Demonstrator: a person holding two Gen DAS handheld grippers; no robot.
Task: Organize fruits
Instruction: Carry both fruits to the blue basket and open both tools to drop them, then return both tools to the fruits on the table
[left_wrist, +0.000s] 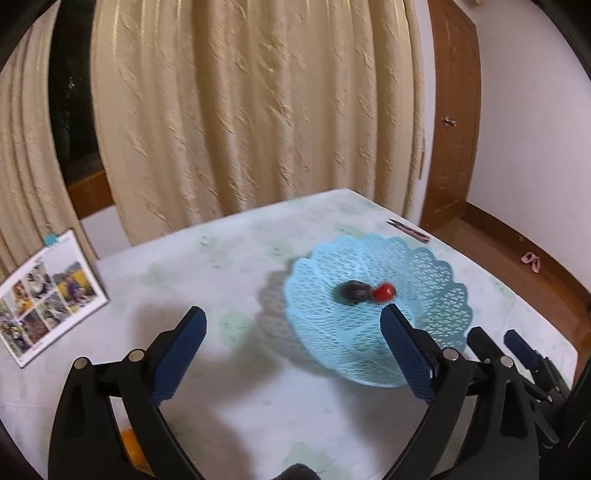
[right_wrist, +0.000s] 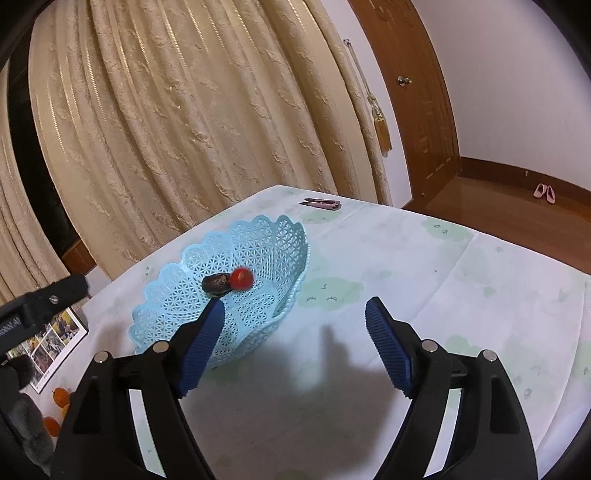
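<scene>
Just short of the blue basket (left_wrist: 436, 280), the left gripper (left_wrist: 293, 314) is standing with its blue-padded jaws spread wide and nothing between them, its right pad overlapping the basket's near rim in the left wrist view. The right gripper (right_wrist: 295, 306) is hanging open in the same way, empty, its left pad crossing the basket's near edge (right_wrist: 258, 332) in its own view while its right pad is sitting over bare tablecloth (right_wrist: 406, 266). Inside the basket, on its lattice floor, two fruits are lying touching: a dark, wrinkled, oblong fruit (left_wrist: 352, 291) (right_wrist: 217, 283) and a small glossy red fruit (left_wrist: 384, 292) (right_wrist: 242, 278) just to its right. Both are lying beyond the tips of both grippers and apart from every pad. The basket itself is looking pale blue, openwork, with a scalloped rim. The right wrist view is showing orange fruits (right_wrist: 59, 397) on the table well to the left of the basket, near the photo calendar (right_wrist: 55, 343); the left wrist view is catching only an orange patch (left_wrist: 131, 446) behind its own left finger. Beyond the basket, a small pink clipper-like tool (left_wrist: 410, 230) (right_wrist: 321, 203) is lying near the table's far edge, and behind that a cream curtain (left_wrist: 240, 110) is hanging.
</scene>
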